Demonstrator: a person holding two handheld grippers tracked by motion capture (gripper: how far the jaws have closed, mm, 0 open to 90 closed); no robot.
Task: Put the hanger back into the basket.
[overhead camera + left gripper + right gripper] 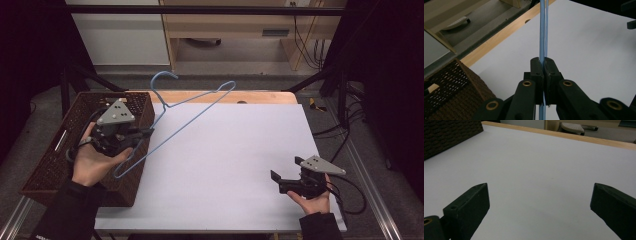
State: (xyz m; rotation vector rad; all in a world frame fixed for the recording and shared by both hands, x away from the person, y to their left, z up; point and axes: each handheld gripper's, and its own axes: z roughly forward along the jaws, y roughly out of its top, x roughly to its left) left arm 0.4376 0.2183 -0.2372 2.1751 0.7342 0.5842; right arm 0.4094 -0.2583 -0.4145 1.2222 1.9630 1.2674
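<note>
The left tongs [145, 134] pinched the blue wire hanger [192, 107] above the wicker basket [60, 155]; the right tongs [286, 171] sat spread over the white surface [225, 160].

Your left gripper [141, 135] holds the hanger [192, 111] above the basket's [55, 160] right rim. The basket sits at the table's [225, 165] left edge. Your right gripper [286, 172] rests near the front right corner.

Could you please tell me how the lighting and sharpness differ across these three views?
High view: dim, dark edges, the thin blue wire hanger still crisp. Left gripper view: brighter white sheet, close black jaws fairly sharp. Right gripper view: the near jaws soft and dark, no glare.
</note>
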